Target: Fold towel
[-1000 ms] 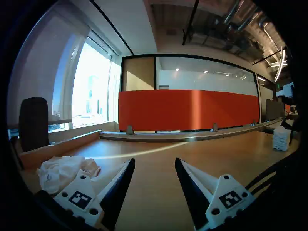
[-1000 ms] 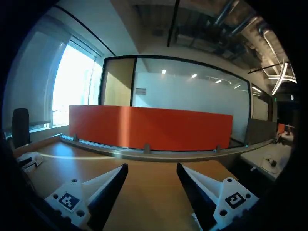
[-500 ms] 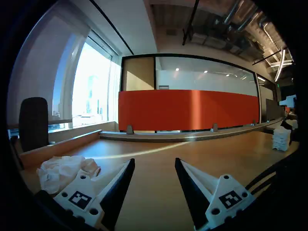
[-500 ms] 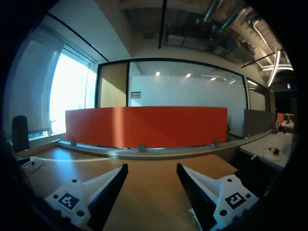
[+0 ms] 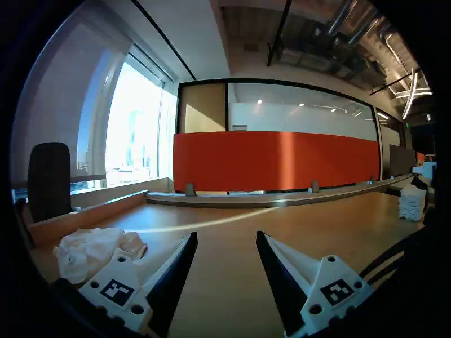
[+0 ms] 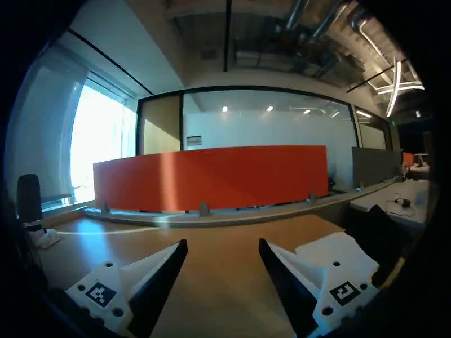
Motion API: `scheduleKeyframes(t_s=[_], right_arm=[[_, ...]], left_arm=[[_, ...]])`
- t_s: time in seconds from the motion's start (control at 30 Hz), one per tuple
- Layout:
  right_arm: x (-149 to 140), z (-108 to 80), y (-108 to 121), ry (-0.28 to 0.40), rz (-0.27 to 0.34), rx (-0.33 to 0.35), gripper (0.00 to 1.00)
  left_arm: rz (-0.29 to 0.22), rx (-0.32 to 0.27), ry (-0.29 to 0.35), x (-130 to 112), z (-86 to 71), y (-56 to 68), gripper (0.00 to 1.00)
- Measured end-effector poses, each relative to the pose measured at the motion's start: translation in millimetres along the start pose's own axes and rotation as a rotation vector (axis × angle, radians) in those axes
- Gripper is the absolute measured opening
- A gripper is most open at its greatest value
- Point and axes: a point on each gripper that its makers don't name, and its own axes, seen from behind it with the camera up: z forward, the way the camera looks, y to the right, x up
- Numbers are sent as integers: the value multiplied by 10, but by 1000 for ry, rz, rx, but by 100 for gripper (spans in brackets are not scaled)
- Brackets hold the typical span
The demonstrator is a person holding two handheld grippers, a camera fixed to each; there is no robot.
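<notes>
Left gripper view puts the towel [image 5: 90,250] low at the left, a crumpled white heap on the wooden surface [image 5: 315,225]. It lies just behind one finger of my left gripper [image 5: 225,235], and I cannot tell whether they touch. That gripper is spread, with nothing between its fingers. My right gripper [image 6: 222,242] is spread and empty too, held over bare surface, and a flat white cloth [image 6: 338,248] lies just past one of its fingers. A stack of folded white cloths [image 5: 411,203] sits well apart, far to the right in the left gripper view. I judge the towel light, soft and limp, so it will sag and drag. I would pinch a hem or corner at the heap's edge, one gripper per corner, and shake it flat.
</notes>
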Motion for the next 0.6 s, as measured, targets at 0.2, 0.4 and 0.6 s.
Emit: scheduleKeyframes(t_s=[0.2, 0.4, 0.6], right_arm=[[-138, -14, 8, 10, 6, 3, 98], [-239, -17, 44, 7, 37, -2, 98], [-360, -7, 110, -10, 64, -26, 98]], left_arm=[[0, 0, 0, 2, -1, 1, 76], [0, 0, 0, 3, 0, 1, 76], [0, 0, 0, 5, -2, 2, 76]])
